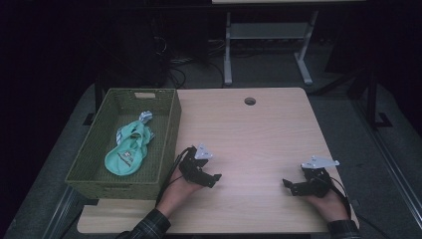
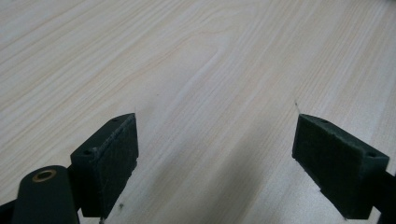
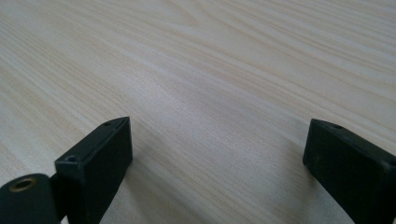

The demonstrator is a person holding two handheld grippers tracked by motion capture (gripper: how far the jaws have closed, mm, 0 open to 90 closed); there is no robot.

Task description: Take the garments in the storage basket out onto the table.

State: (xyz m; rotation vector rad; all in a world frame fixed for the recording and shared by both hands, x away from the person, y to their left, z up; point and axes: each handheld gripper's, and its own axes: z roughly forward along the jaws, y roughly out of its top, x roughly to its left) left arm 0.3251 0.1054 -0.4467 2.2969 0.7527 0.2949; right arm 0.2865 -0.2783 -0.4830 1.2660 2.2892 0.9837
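The mint-green cloth (image 1: 127,152) lies crumpled in the woven olive basket (image 1: 169,130) at the bench's (image 1: 259,134) left edge; its print is too small to read. The left claw (image 1: 211,180) and right claw (image 1: 288,186) rest low over bare pale wood grain, both spread wide, holding nothing.

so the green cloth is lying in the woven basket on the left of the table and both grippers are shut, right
Not quite. The green cloth does lie in the woven basket at the left of the table, but both grippers are open. The left gripper view shows the left gripper with its jaws wide apart over bare wood, and the right gripper view shows the same for the right gripper.
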